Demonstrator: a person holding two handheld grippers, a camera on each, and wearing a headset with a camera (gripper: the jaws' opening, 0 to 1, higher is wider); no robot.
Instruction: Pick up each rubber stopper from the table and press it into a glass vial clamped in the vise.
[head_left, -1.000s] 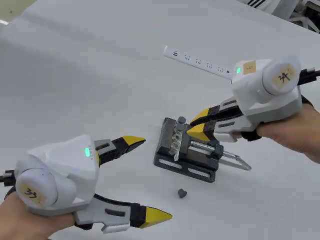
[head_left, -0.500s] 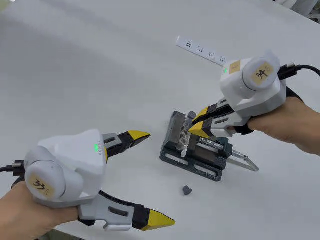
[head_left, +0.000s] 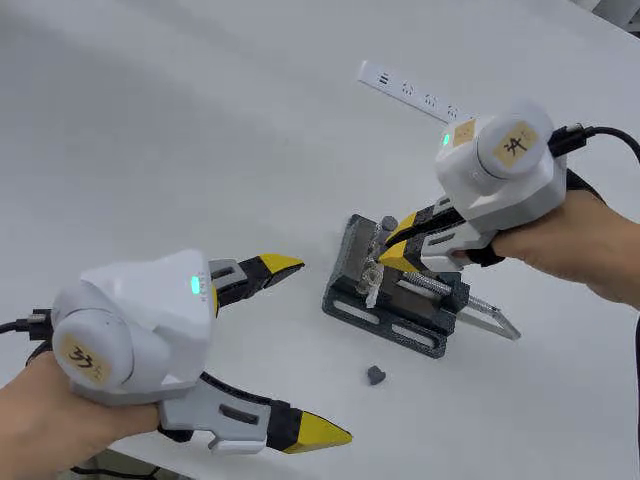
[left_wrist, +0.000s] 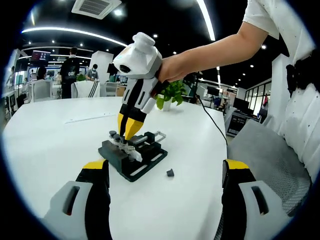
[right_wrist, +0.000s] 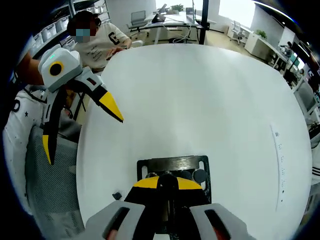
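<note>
My right claw (head_left: 390, 245) is clenched just above the vials (head_left: 368, 272) in the vise (head_left: 350, 305), mid-bench. One loose stopper (head_left: 376, 375) lies toward the near edge, with open bench (head_left: 200, 130) around it. My left claw (head_left: 312, 350) hangs released by that edge.

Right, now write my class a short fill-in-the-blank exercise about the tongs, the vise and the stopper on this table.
1. The left tongs are wide ___.
2. Exactly ___ loose rubber stopper lies on the table.
3. The right tongs are over the vise, and their tips are coloured ___.
Missing words: open; one; yellow.
</note>
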